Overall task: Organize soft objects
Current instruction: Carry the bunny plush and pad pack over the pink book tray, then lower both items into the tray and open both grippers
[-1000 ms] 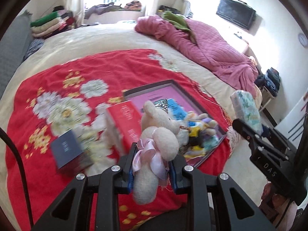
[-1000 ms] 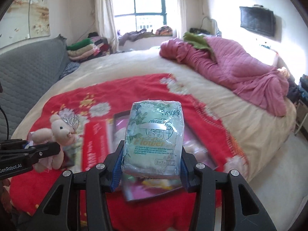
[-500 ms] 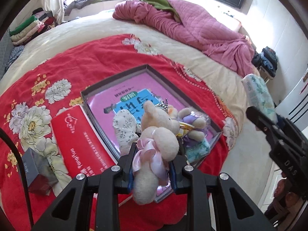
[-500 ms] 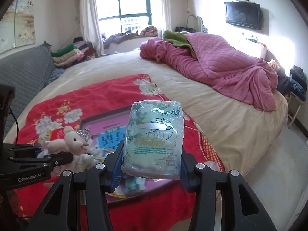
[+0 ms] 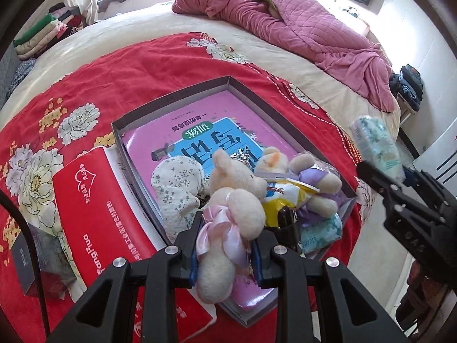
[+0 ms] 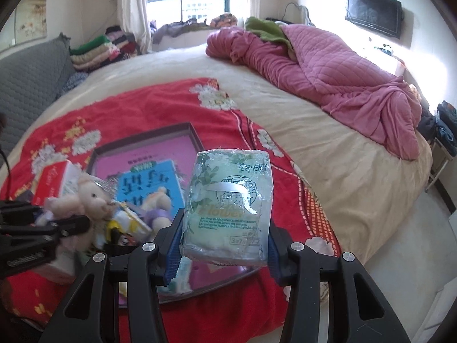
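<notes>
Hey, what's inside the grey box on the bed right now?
In the box: a pink book, a floral cloth, a purple-dressed plush, a yellow packet and a tissue pack. What lies beneath them is covered.

Bed [image 5: 148, 28]: red floral blanket [image 5: 142, 65], pink quilt [image 5: 308, 25] on top.

The shallow grey cardboard tray [image 5: 171, 97] on the red floral blanket [image 5: 120, 65] is crowded at its near end: a floral cloth bundle [image 5: 177, 183], a purple-dressed plush bear [image 5: 314, 183] and snack packets [image 5: 285, 197]. Its far half, over the pink book cover [image 5: 217, 114], lies open. A red carton [image 5: 94, 200] flanks its left edge.
</notes>
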Tool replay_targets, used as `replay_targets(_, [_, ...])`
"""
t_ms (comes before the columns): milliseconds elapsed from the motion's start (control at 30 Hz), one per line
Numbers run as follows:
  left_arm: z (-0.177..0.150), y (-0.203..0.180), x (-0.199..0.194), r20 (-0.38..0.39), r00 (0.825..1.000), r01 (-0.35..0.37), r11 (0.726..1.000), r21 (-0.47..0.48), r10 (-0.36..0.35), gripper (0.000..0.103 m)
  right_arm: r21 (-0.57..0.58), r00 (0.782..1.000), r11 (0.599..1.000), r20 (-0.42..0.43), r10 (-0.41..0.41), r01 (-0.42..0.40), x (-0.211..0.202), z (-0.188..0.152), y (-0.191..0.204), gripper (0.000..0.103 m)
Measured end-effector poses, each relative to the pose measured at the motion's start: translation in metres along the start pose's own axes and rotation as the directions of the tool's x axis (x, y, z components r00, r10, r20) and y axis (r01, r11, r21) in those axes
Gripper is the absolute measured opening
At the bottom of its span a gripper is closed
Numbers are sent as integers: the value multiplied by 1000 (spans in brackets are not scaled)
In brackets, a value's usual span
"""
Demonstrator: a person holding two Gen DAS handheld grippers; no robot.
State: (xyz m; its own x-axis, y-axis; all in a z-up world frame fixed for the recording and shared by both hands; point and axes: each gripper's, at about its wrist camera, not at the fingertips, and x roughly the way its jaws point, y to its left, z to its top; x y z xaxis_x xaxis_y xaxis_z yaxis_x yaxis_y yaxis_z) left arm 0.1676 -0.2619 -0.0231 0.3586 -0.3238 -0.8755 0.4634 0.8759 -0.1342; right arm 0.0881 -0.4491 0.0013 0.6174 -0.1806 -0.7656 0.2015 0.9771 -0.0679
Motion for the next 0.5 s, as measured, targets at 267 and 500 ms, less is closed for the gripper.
replay_targets(267, [4,5,5,1,1000,10,1000,-11,-10,28,-8,996,999,-78,39,-40,29,-22,-3,50])
replay_targets(500, [4,7,5,7,1000,23,1000,-19,-23,29,13,993,997,-87,83,-82,41,-33,-1,50])
